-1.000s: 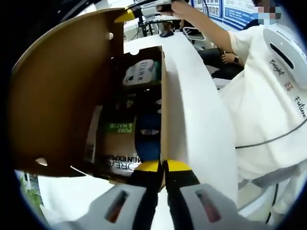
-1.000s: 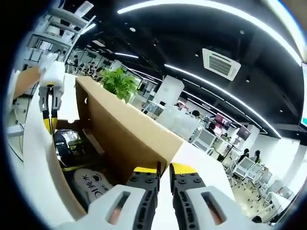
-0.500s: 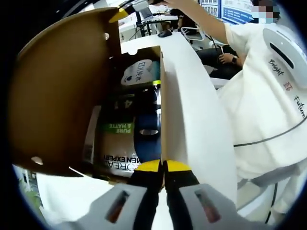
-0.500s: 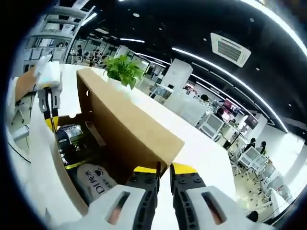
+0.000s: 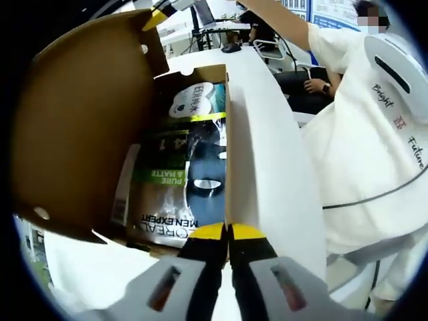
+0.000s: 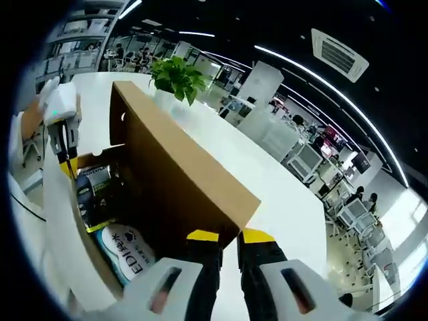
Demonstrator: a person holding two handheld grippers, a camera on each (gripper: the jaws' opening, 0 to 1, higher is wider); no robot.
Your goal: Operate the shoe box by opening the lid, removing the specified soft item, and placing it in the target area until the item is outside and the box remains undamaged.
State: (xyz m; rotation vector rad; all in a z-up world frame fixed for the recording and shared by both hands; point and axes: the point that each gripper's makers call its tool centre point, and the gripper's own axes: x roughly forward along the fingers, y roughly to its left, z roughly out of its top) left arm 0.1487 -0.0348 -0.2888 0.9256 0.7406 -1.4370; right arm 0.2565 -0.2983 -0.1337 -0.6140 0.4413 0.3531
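The shoe box [image 5: 267,167] is white outside, and its brown lid [image 5: 80,127] stands raised at the left. My left gripper [image 5: 228,232] is shut on the top edge of the box's near wall. The yellow tips of my right gripper [image 5: 155,16] pinch the lid's far corner. In the right gripper view my right gripper [image 6: 229,235] is shut on the lid [image 6: 174,174], and my left gripper [image 6: 65,160] sits at the far end of the box wall [image 6: 63,227]. Inside lie a white and teal pouch [image 5: 194,100], a L'Oreal pack [image 5: 160,194] and a dark blue item [image 5: 207,180].
A person in a white shirt [image 5: 374,154] stands close on the right of the box. The box rests on a long white table [image 6: 281,194] with a potted plant [image 6: 177,77] at its far end. Desks and chairs fill the room behind.
The lid has swung further up and back with my right gripper, baring more of the box's contents. My left gripper keeps its hold on the box wall.
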